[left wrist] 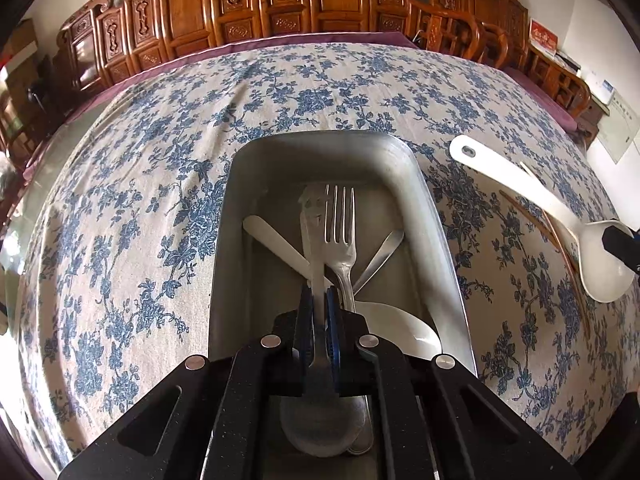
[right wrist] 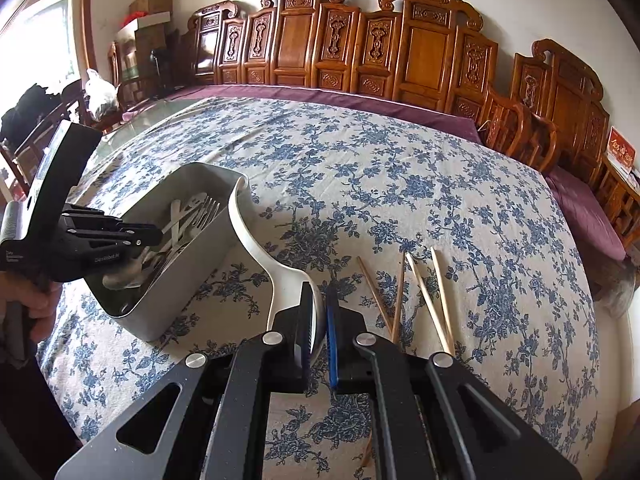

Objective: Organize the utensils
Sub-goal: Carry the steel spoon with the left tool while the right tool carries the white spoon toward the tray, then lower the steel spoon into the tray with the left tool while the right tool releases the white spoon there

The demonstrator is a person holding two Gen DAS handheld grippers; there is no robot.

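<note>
My left gripper is shut on the handle of a metal spoon and reaches down into a grey metal tin. In the tin lie a metal fork, a white plastic utensil, a white spoon and another metal handle. My right gripper is shut on the bowl rim of a white ladle, held above the cloth just right of the tin. The ladle's handle end is close to the tin's far corner. The left gripper shows over the tin's near end.
Several wooden chopsticks lie loose on the blue-flowered tablecloth to the right of the ladle, partly under it in the left wrist view. Carved wooden chairs line the far side of the table. A hand holds the left gripper.
</note>
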